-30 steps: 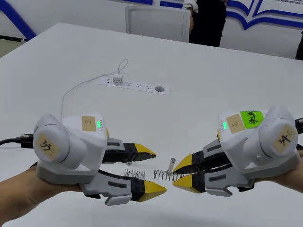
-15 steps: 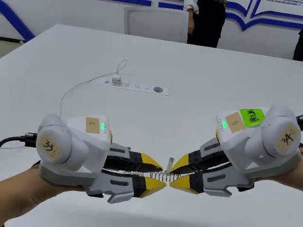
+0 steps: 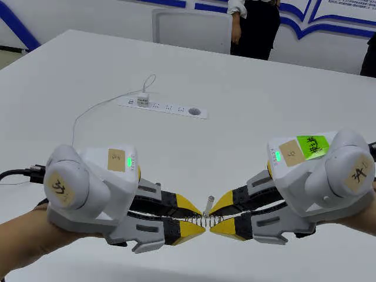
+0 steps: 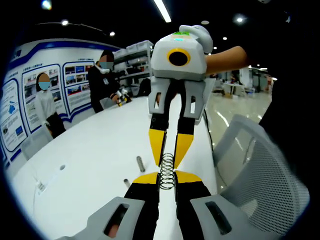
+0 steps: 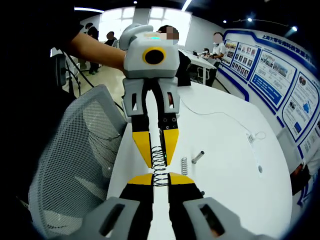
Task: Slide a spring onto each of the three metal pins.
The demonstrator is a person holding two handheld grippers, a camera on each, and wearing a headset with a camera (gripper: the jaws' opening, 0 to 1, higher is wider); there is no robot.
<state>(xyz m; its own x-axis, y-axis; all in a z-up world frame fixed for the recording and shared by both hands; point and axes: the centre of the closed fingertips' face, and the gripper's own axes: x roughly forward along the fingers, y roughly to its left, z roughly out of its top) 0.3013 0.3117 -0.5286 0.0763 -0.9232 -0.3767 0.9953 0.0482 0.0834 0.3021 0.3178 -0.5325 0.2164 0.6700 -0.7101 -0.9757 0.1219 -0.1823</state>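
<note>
Overall: two hand-held grippers meet tip to tip above the white table (image 3: 264,88), close to its near edge, with one spring bridging them.
Left gripper (image 3: 198,218): held in a hand, pointing right in the head view; its yellow-tipped jaws are pressed in on one end of the spring.
Right gripper (image 3: 215,220): held in the other hand, pointing left; its jaws are likewise pinched on the opposite end of that spring.
Spring (image 4: 166,169): stretched between the two pairs of tips, its coils bare in the short gap between them, lifted just off the table.
Metal pin (image 3: 209,204): a short grey cylinder on the table just beyond the held spring, towards the far edge; whether it stands or lies I cannot tell.
Second spring (image 5: 184,166): lying loose on the table, just beside the pin.
Small metal bit (image 4: 127,183): on the table near the left gripper's jaws, too small to make out.
Power strip (image 3: 167,108): flat near the middle of the table, a plug in its left end.
White cable (image 3: 94,108): curls from the plug towards the left edge.
Chair (image 3: 191,28): at the far edge.
Person (image 3: 255,26): standing behind the far edge, beside the chair.
</note>
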